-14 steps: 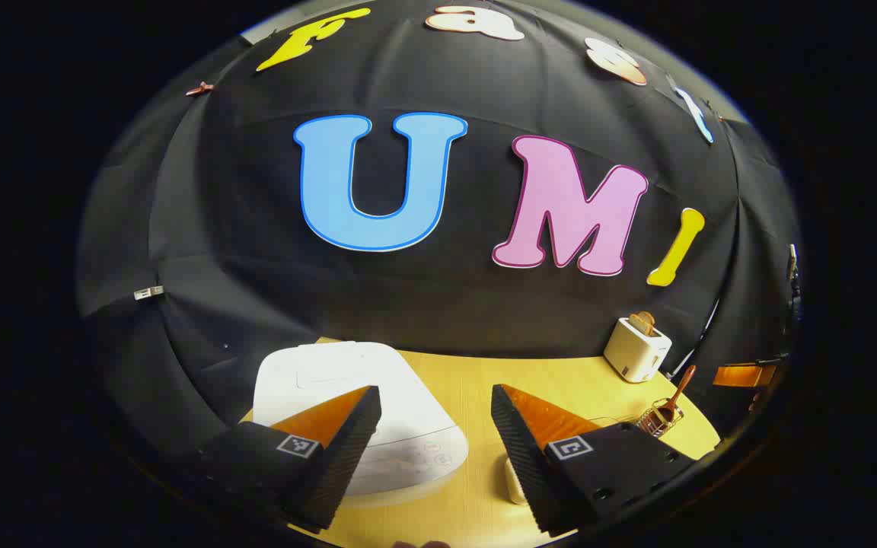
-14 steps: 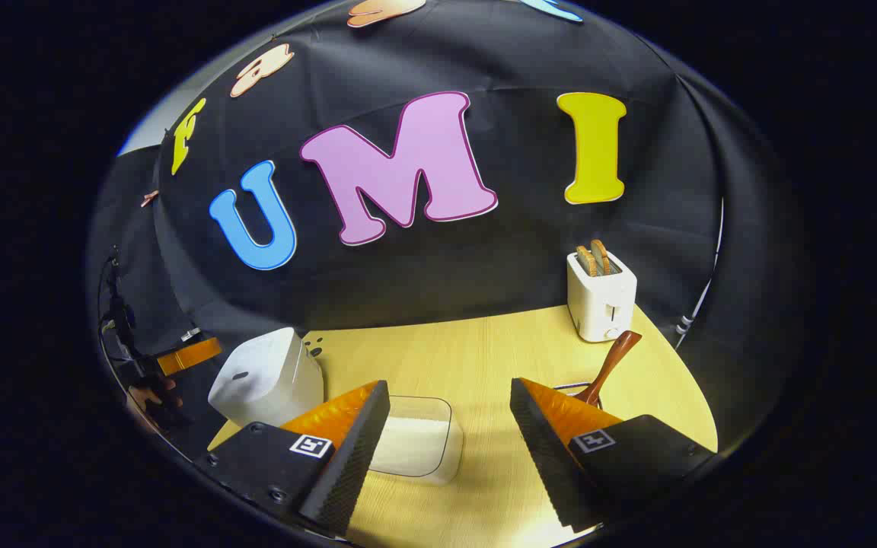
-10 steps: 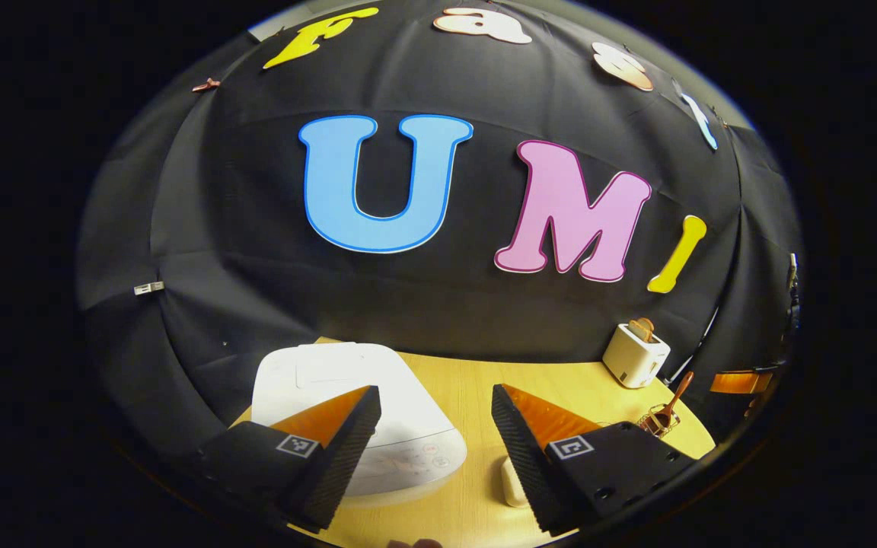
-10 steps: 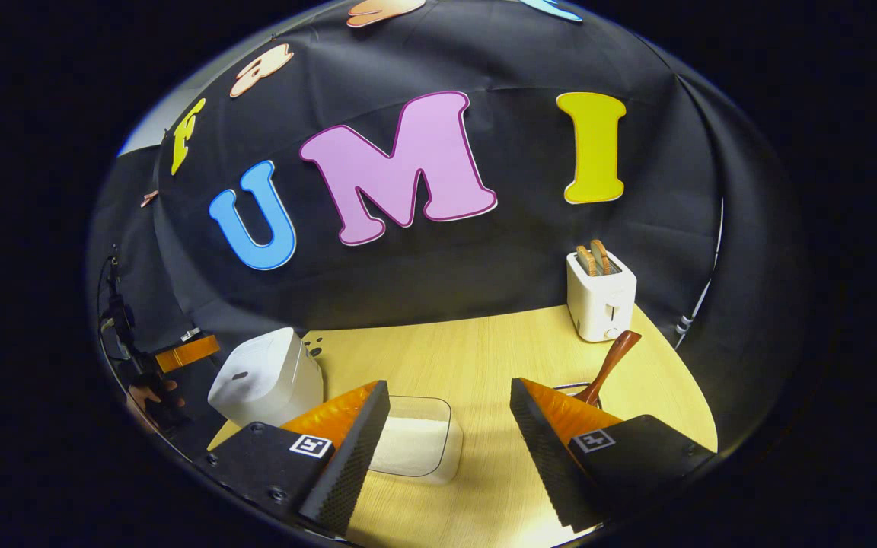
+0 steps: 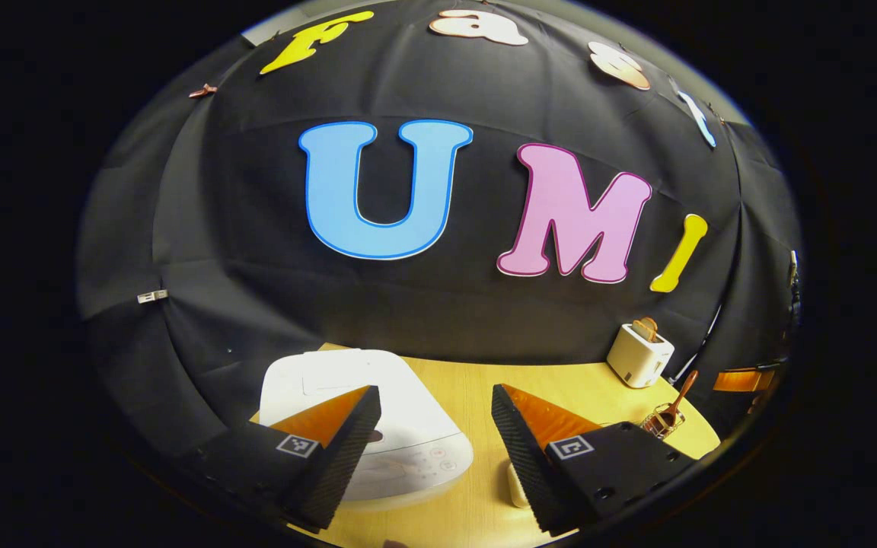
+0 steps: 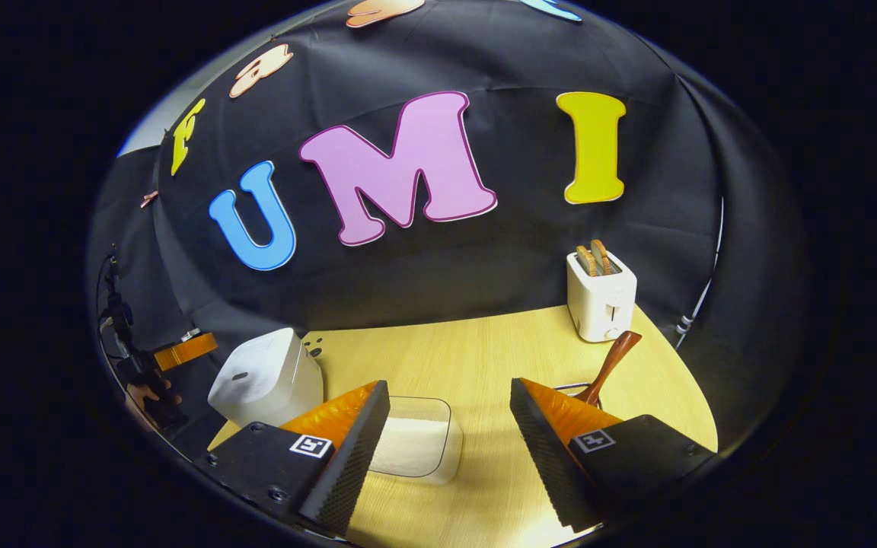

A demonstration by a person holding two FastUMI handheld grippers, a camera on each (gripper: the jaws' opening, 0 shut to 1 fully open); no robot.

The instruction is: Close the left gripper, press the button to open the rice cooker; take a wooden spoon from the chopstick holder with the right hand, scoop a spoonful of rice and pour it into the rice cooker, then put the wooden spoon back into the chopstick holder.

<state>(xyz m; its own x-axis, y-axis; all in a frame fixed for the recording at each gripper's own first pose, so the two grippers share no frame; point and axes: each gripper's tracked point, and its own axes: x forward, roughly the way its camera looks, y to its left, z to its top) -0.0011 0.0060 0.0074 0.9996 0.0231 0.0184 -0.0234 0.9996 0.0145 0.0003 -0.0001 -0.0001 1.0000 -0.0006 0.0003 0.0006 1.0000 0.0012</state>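
Note:
The white rice cooker (image 5: 400,426) sits lid-down on the wooden table (image 5: 575,388), below and slightly left of my left gripper (image 5: 436,407), which hovers open with nothing between its fingers. In the right gripper view the cooker (image 6: 267,377) is at the left. A clear box of rice (image 6: 419,445) lies just ahead of my open right gripper (image 6: 450,403). The wooden spoon (image 6: 610,365) leans in the wire chopstick holder, partly hidden behind the right finger; the same spoon (image 5: 676,399) and holder (image 5: 659,422) appear far right in the left gripper view.
A white toaster (image 6: 601,297) holding bread stands at the table's back right, behind the spoon. The left gripper's orange finger (image 6: 183,350) and a hand (image 6: 151,397) show at the far left of the right gripper view. A cable (image 6: 701,297) hangs by the wall.
The left gripper has shifted slightly, so the rice cooker sits a little more to the right and lower in its view. The right gripper has stayed still.

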